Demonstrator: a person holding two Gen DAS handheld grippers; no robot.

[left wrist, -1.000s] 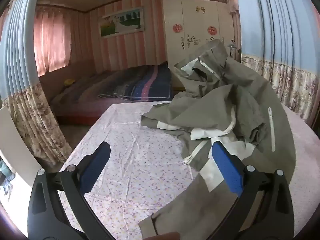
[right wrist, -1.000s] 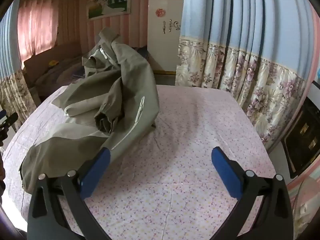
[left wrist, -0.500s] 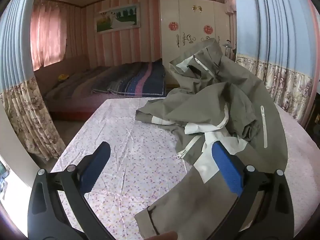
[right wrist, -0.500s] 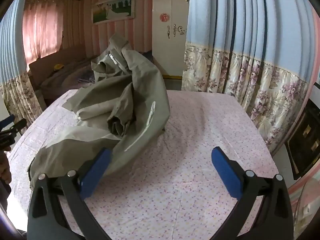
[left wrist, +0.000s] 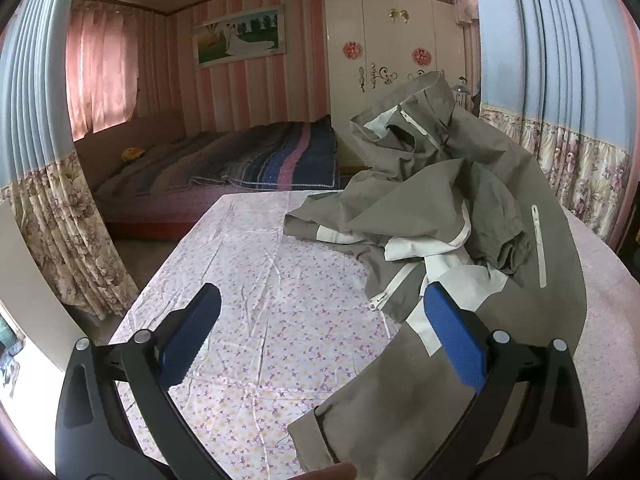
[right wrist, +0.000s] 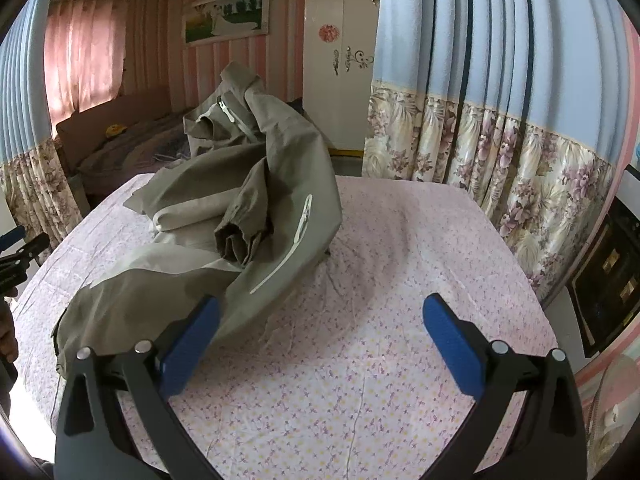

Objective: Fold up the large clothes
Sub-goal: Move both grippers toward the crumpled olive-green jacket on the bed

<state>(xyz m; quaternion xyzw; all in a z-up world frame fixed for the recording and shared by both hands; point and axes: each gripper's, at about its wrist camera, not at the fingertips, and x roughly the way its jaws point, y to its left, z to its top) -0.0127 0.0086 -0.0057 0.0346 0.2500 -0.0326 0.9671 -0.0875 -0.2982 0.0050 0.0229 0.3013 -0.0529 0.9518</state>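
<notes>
A large olive-grey jacket [left wrist: 460, 208] with white lining and white zippers lies crumpled in a heap on the table; it also shows in the right wrist view [right wrist: 256, 208]. Its hem reaches toward the near edge in the left wrist view. My left gripper [left wrist: 320, 320] is open and empty, above the cloth just left of the jacket's hem. My right gripper [right wrist: 320, 320] is open and empty, over bare cloth to the right of the jacket. The left gripper's tips [right wrist: 20, 240] show at the left edge of the right wrist view.
The table is covered with a pink floral cloth [right wrist: 400, 280]. A bed [left wrist: 248, 164] stands beyond it, a white wardrobe [left wrist: 384, 60] at the back, and blue flowered curtains [right wrist: 500, 120] hang close on the right.
Both views have shifted slightly: the jacket sits a little further right and nearer in each. Both grippers stay open and empty; the jacket itself has not moved.
</notes>
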